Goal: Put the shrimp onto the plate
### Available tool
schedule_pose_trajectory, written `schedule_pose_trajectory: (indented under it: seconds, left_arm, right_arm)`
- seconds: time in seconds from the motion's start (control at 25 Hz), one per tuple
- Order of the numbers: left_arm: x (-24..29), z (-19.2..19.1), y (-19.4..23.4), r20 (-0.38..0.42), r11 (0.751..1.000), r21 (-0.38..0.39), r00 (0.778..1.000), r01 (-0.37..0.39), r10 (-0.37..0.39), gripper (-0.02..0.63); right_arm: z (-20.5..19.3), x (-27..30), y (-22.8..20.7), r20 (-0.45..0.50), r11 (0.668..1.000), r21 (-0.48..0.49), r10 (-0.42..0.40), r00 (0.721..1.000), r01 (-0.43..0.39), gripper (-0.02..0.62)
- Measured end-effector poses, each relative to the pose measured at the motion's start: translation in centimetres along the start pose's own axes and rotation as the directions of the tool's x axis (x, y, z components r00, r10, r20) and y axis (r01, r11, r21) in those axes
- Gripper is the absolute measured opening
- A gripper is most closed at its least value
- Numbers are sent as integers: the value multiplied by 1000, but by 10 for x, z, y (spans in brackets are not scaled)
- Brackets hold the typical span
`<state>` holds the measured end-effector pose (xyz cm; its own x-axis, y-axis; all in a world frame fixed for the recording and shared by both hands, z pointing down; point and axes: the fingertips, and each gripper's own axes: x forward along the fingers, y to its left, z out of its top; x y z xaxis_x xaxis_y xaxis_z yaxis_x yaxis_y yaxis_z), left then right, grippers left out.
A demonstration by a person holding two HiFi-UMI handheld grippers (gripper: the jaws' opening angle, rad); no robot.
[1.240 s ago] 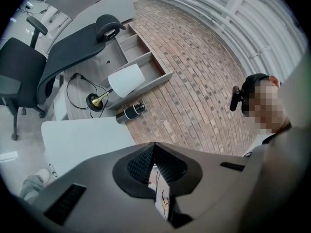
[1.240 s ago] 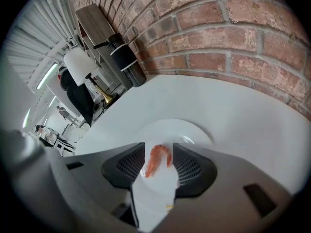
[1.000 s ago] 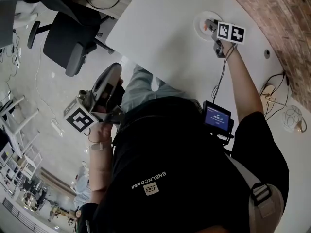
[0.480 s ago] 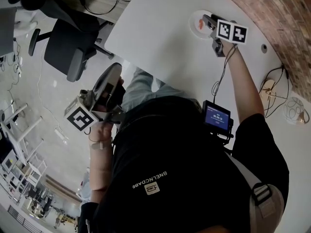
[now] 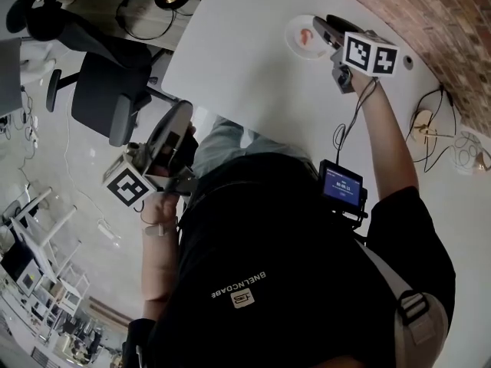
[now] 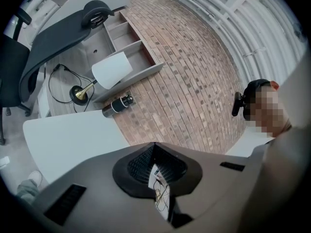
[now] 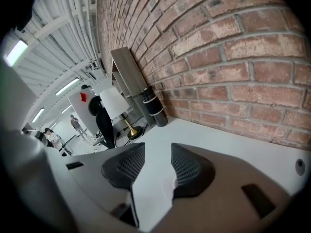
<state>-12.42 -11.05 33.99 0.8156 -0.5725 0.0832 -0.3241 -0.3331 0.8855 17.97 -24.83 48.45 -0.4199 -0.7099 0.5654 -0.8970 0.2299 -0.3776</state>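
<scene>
Shrimp [image 5: 307,36] sits on the small white plate [image 5: 292,43] at the far end of the white table [image 5: 245,60], a small orange-pink shape near the plate's middle as I read it from the head view. My right gripper [image 5: 328,31] reaches out over the table with its tips just beside the plate's right edge, and I cannot tell whether they touch the rim. In the right gripper view that gripper [image 7: 153,161] has its jaws spread apart, with only bare white tabletop showing in the gap and nothing held. Past them I see a black cylinder with white bands [image 7: 154,106] standing against the brick wall [image 7: 228,57], with a desk lamp [image 7: 116,103], white shade and brass foot, next to it. My left gripper [image 5: 181,115] is off the table, held low at the person's left side, well apart from the plate and near a dark office chair [image 5: 107,94]. In the left gripper view the left gripper [image 6: 155,152] has its dark pads pressed together with nothing between them, and it points up toward the brick wall, a grey shelf [image 6: 131,57] and the same lamp
</scene>
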Motion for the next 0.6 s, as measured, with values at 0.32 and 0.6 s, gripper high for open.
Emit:
schedule_pose_trajectory:
  seconds: [0.32,0.6]
  left_arm:
    - [18,-1,-6,-78,998,-7,994,70,-70,-8]
    - [42,3,-15,-159,992,4,979,129,-127,-8]
  right_arm:
    - [24,-52,27,104,1000,-4,12,994,-11,167]
    - [35,-100,49,188,1000,21,-13,982,9,167]
